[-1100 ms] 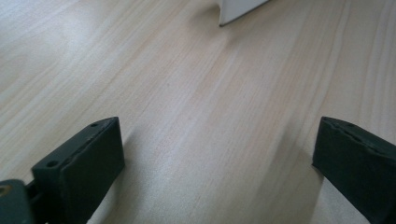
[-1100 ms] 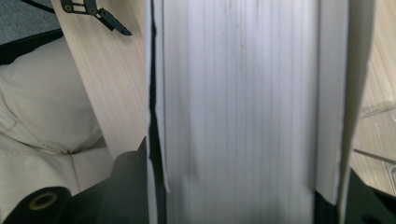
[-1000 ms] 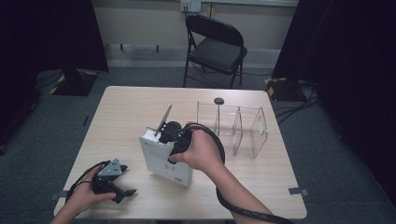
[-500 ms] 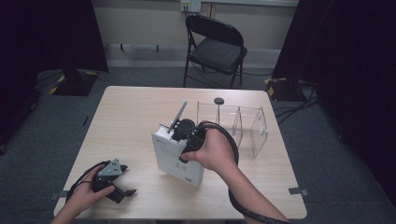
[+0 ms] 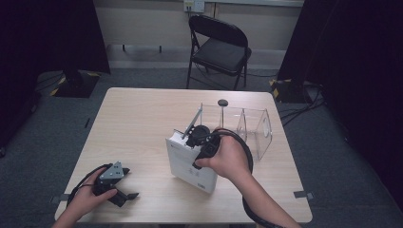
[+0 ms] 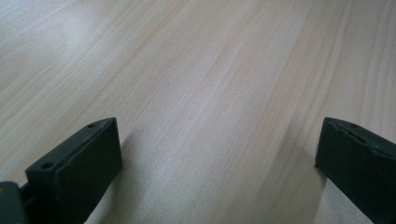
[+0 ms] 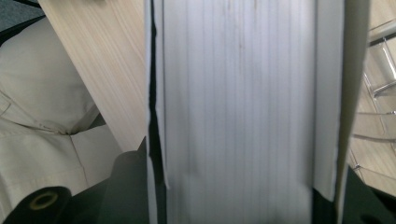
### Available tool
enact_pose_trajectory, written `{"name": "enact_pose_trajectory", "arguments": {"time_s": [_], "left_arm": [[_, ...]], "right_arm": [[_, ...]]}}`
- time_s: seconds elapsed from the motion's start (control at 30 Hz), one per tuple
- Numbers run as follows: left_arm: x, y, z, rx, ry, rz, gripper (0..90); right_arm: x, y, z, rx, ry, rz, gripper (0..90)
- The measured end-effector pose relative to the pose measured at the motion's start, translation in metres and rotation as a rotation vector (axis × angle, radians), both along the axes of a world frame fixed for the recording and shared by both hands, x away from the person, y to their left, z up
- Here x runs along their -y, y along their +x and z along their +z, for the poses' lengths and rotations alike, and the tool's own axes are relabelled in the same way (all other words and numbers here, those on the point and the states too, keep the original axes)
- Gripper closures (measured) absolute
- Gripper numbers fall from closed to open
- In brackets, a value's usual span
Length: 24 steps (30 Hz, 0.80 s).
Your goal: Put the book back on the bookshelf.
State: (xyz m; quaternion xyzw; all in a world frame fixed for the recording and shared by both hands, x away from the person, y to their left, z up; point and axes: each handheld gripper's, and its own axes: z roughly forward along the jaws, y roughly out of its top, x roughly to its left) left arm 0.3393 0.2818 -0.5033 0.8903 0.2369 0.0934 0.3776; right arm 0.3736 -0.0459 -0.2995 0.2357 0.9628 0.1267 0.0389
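A white book is being pinched upright mid-table by the right gripper, just beside a clear acrylic divider rack, while the left gripper is being rested spread on the pale wooden table.

1. The book stands on the table, near the middle, slightly toward the person's side.
2. The right gripper sits on top of the book, with the book between its jaws.
3. The clear rack stands just right of the book and a little behind it, its near end touching or almost touching the book's top corner.
4. A small round thing lies behind the book, at the rack's far edge.
5. The left gripper rests well to the left of the book, close to the table's near edge.
6. The chair stands on the floor far behind the book, beyond the table.
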Motion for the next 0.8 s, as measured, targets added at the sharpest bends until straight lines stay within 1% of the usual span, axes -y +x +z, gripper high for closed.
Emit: {"name": "enact_pose_trajectory", "arguments": {"time_s": [0.13,0.17,0.2,0.3,0.33,0.4,0.47,0.5,0.6,0.73,0.77,0.8], "left_arm": [[0.000,0.000,0.000,0.000,0.000,0.000,0.0],[0.000,0.000,0.000,0.000,0.000,0.000,0.0],[0.000,0.000,0.000,0.000,0.000,0.000,0.0],[0.000,0.000,0.000,0.000,0.000,0.000,0.0],[0.000,0.000,0.000,0.000,0.000,0.000,0.0],[0.000,0.000,0.000,0.000,-0.001,0.001,0.0],[0.000,0.000,0.000,0.000,-0.001,0.001,0.0],[0.000,0.000,0.000,0.000,0.000,0.000,0.0],[0.000,0.000,0.000,0.000,0.000,0.000,0.0],[0.000,0.000,0.000,0.000,0.000,0.000,0.0],[0.000,0.000,0.000,0.000,0.000,0.000,0.0],[0.000,0.000,0.000,0.000,0.000,0.000,0.0]], "right_arm": [[0.005,-0.002,0.001,0.001,-0.009,-0.009,52.4],[0.007,-0.002,0.001,0.003,-0.011,-0.003,52.4],[0.009,-0.003,0.001,-0.004,-0.008,-0.014,52.4],[0.014,-0.005,0.002,0.011,-0.007,-0.014,52.4],[0.016,-0.005,0.002,0.010,-0.006,-0.014,52.4],[0.020,-0.005,0.003,-0.002,0.002,-0.032,52.4],[0.023,-0.006,0.004,-0.001,0.002,-0.039,52.3],[0.025,-0.006,0.004,0.002,-0.003,-0.033,52.3],[0.029,-0.007,0.006,0.003,-0.009,-0.037,52.3],[0.036,-0.008,0.007,0.004,-0.001,-0.048,52.3],[0.038,-0.009,0.008,0.003,0.002,-0.059,52.3],[0.040,-0.009,0.007,0.007,0.004,-0.053,52.3]]}}
